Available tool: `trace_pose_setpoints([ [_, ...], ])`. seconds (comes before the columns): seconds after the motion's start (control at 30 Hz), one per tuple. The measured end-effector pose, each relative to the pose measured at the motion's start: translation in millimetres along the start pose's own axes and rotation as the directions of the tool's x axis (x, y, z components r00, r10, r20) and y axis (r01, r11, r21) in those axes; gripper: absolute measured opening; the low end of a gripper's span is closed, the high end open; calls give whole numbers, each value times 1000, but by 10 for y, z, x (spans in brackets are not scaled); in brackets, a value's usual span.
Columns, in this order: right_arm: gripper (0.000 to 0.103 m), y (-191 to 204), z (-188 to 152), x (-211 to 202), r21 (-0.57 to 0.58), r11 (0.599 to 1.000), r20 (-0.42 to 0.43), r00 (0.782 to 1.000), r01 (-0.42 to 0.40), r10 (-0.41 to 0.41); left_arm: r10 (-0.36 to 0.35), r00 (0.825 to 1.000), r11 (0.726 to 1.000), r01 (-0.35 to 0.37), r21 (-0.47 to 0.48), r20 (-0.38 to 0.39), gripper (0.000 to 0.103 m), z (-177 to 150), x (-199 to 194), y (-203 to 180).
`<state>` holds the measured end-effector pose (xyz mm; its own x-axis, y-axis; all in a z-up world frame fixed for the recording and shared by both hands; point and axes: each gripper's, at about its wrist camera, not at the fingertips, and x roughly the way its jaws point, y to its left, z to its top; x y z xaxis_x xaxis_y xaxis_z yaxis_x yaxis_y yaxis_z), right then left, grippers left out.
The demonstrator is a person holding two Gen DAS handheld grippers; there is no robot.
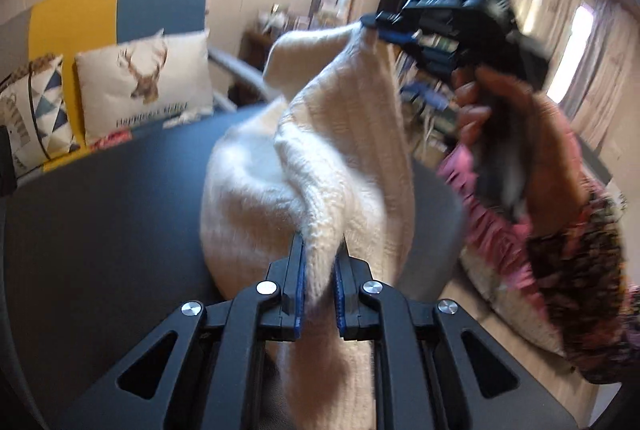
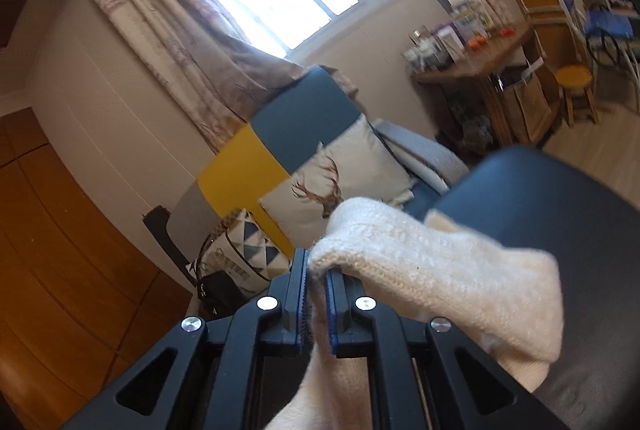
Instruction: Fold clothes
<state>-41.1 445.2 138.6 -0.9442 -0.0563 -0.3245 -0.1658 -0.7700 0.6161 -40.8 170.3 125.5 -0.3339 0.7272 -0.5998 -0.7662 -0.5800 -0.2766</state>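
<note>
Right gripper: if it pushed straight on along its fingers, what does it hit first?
Beyond the cream knit garment the right gripper already clamps, probably the deer cushion on the blue and yellow sofa. Depth is unclear in the fisheye, and nothing else seems to lie between.

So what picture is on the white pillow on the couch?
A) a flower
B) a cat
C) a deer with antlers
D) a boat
C: the white pillow leaning on the blue and yellow couch shows a brown deer head with antlers; it sits behind the cream knitted garment that both the left claw and the right claw are pinching.
</note>
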Motion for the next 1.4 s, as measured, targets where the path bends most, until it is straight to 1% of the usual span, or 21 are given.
trace_pose_setpoints([
  [0.1, 7, 315, 123, -71, -53, 998, 25, 999, -28, 30, -53, 998, 998, 54, -28, 35, 12, 20, -302, 42],
  [0.2, 7, 609, 179, -23, -64, 994, 6, 996, -84, 84, -94, 994, 990, 99, -96, 57, 12, -10, -535, 209],
  [0.27, 7, 813, 169, 33, -80, 990, -9, 994, -113, 113, -100, 991, 985, 110, -131, 85, 12, -32, -694, 375],
  [0.37, 7, 1123, 64, 140, -108, 981, -41, 987, -161, 157, -66, 988, 981, 89, -170, 137, 12, -129, -1046, 634],
  [0.43, 7, 1330, -25, 244, -120, 974, -68, 980, -193, 186, -15, 984, 980, 51, -194, 180, 12, -128, -1396, 800],
  [0.53, 7, 1618, -125, 464, -74, 962, -110, 961, -263, 254, 62, 969, 973, -5, -232, 240, 12, -128, -1921, 1050],
  [0.6, 7, 1883, -188, 602, -66, 950, -136, 946, -306, 295, 115, 954, 965, -40, -259, 279, 12, -127, -2272, 1217],
  [0.7, 7, 2280, -282, 809, -51, 928, -174, 918, -369, 356, 194, 923, 949, -90, -303, 332, 12, -127, -2797, 1467],
  [0.8, 7, 2662, -379, 1013, -33, 904, -211, 887, -427, 411, 272, 884, 928, -136, -348, 380, 11, -126, -3322, 1717],
  [0.87, 7, 2809, -466, 1153, -4, 896, -243, 870, -443, 429, 330, 845, 913, -172, -369, 422, 11, -177, -3728, 1821],
  [0.9, 7, 2864, -513, 1227, 11, 893, -262, 860, -451, 437, 349, 833, 907, -185, -378, 429, 11, -206, -3834, 1847],
  [0.97, 7, 2947, -615, 1338, 24, 888, -297, 845, -459, 445, 379, 818, 896, -207, -393, 433, 11, -265, -3974, 1884],
  [1.03, 7, 2944, -769, 1385, 12, 890, -321, 841, -456, 436, 397, 826, 882, -223, -415, 401, 11, -396, -3944, 1936],
  [1.1, 7, 2914, -936, 1411, 1, 892, -341, 838, -453, 426, 418, 846, 863, -256, -436, 332, 11, -548, -3713, 2000],
  [1.17, 7, 2796, -1074, 1387, -8, 898, -350, 842, -440, 410, 422, 869, 845, -275, -459, 257, 13, -734, -3449, 2083],
  [1.2, 7, 2720, -1112, 1354, -16, 901, -347, 848, -433, 401, 424, 878, 837, -287, -466, 221, 20, -844, -3302, 2126],
  [1.23, 7, 2655, -1146, 1293, -28, 905, -337, 857, -424, 391, 435, 881, 825, -307, -474, 185, 25, -936, -3108, 2150],
  [1.27, 7, 2559, -1153, 1206, -41, 911, -319, 869, -411, 378, 447, 882, 812, -330, -481, 150, 39, -1019, -2898, 2168],
  [1.3, 7, 2469, -1160, 1120, -53, 916, -301, 881, -398, 366, 456, 882, 807, -351, -475, 122, 51, -1110, -2693, 2169],
  [1.33, 7, 2384, -1161, 1030, -60, 921, -285, 891, -385, 354, 463, 881, 805, -372, -463, 96, 56, -1203, -2489, 2163],
  [1.4, 7, 2183, -1119, 891, -71, 934, -256, 911, -350, 322, 477, 878, 799, -412, -437, 45, 70, -1390, -2083, 2152],
])
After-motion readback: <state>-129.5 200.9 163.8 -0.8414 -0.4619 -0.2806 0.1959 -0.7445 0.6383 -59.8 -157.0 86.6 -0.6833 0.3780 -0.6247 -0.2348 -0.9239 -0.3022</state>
